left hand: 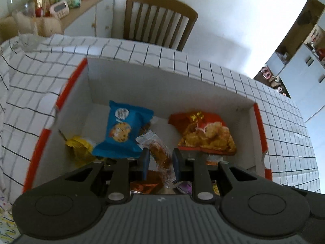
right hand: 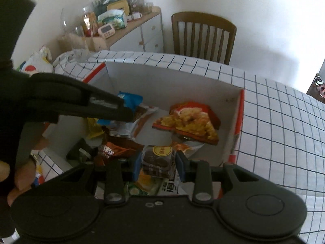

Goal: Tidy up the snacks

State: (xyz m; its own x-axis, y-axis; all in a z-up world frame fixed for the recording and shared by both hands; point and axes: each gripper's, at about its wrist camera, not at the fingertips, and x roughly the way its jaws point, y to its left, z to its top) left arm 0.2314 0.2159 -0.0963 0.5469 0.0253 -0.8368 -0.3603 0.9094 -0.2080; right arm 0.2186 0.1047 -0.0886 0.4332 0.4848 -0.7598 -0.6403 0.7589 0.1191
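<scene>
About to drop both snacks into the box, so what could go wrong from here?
1. The left gripper holds the clear-wrapped snack by a thin slice; it may slip out early.
2. The two grippers hang close together over the box; the left one crosses right in front of the right gripper and could bump it.
3. The chocolate snack may land on the heap near the front edge and slide off.

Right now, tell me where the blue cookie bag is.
Left wrist view: the blue cookie bag lies inside the box, left of centre, between the yellow packet and the orange bag.
</scene>
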